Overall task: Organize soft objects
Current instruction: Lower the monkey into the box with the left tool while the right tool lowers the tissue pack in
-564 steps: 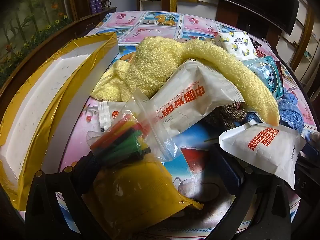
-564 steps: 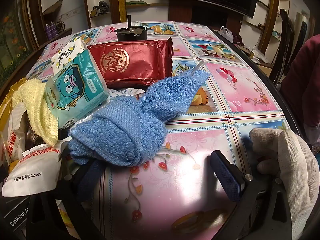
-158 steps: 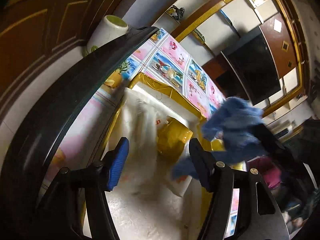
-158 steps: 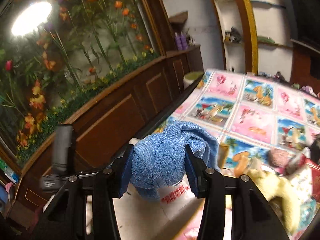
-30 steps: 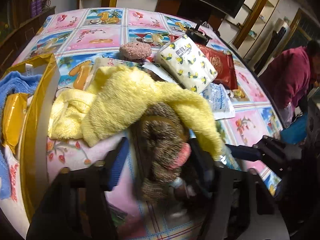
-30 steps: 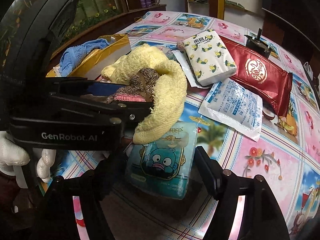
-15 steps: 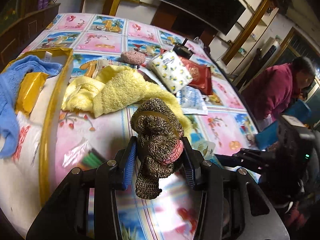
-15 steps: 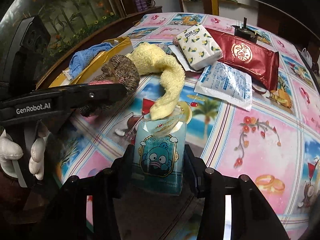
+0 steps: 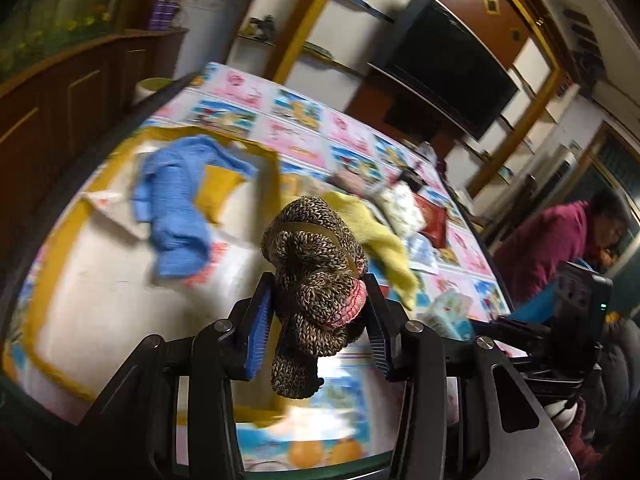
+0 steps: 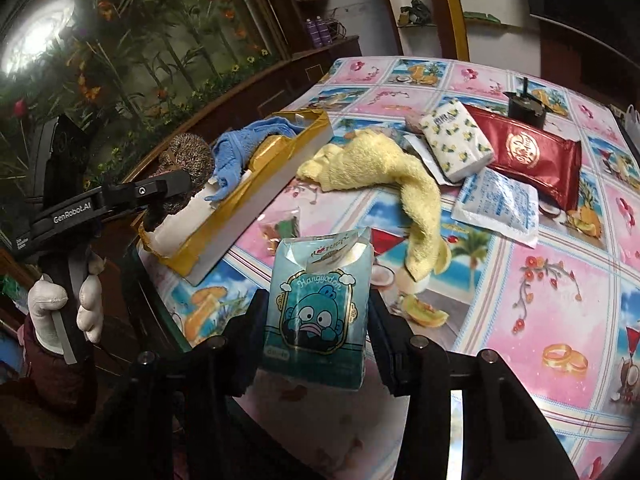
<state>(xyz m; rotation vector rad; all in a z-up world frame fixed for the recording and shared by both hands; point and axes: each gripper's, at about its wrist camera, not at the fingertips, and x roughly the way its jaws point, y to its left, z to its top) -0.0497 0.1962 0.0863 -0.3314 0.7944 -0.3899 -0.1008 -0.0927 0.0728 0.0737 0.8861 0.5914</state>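
My left gripper [image 9: 318, 320] is shut on a brown knitted bundle [image 9: 316, 264] with a pink edge and holds it in the air beside the gold-rimmed box [image 9: 52, 240]. A blue towel [image 9: 176, 204] and a yellow packet [image 9: 218, 188] lie in that box. My right gripper [image 10: 316, 328] is shut on a teal tissue pack [image 10: 318, 316] with a cartoon face, held above the table's near edge. In the right wrist view the left gripper [image 10: 176, 184] holds the knitted bundle [image 10: 188, 156] over the box's [image 10: 256, 196] left side. A yellow towel [image 10: 384, 172] lies on the table.
A white tissue pack [image 10: 456, 140], a red foil packet [image 10: 528, 152], a white sachet [image 10: 496, 208] and a small bag of coloured sticks [image 10: 280, 228] lie on the patterned tablecloth [image 10: 560, 292]. A dark wooden cabinet [image 9: 80, 92] runs behind the box. A person in maroon [image 9: 552, 248] sits to the right.
My left gripper has carried the knitted bundle left, from over the table to beside the box. My right gripper has lifted the teal tissue pack and pulled back toward the table edge.
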